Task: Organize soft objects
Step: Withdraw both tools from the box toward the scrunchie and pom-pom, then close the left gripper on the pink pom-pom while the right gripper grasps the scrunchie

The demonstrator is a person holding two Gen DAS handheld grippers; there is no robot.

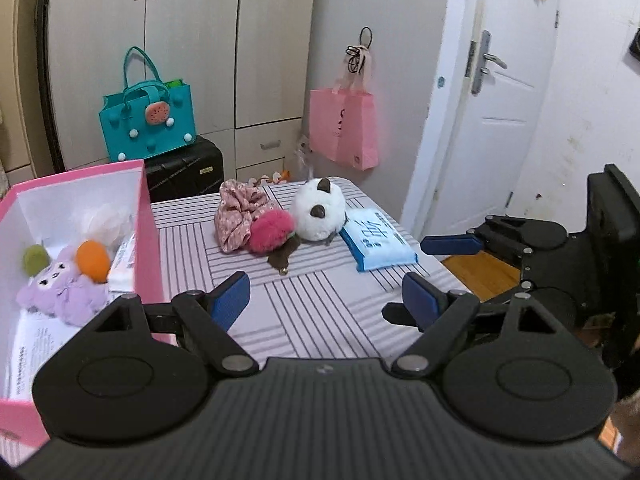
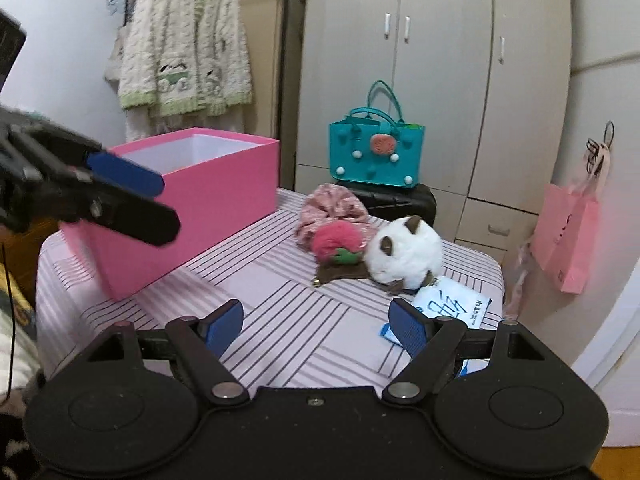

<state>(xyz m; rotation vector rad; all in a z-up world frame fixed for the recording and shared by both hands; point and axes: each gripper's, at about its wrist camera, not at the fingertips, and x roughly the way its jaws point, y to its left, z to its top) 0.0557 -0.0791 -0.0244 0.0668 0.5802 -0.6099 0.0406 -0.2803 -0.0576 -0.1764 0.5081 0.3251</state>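
A pink box (image 1: 149,236) (image 2: 224,200) stands at the table's left; in it lie a purple plush (image 1: 60,286), an orange ball (image 1: 93,260) and a green ball (image 1: 35,260). On the striped table (image 1: 304,312) lie a pink floral cloth (image 1: 236,212) (image 2: 332,208), a red strawberry plush (image 1: 272,230) (image 2: 340,242), a white round cat plush (image 1: 320,210) (image 2: 406,254) and a blue tissue pack (image 1: 376,240) (image 2: 452,306). My left gripper (image 1: 326,296) is open and empty beside the box. My right gripper (image 2: 316,320) is open and empty before the toys.
A teal bag (image 1: 148,124) sits on a black suitcase (image 1: 188,172) behind the table. A pink bag (image 1: 344,128) hangs on the wardrobe. A white door (image 1: 508,92) is at the right. A cardigan (image 2: 184,44) hangs on the wall.
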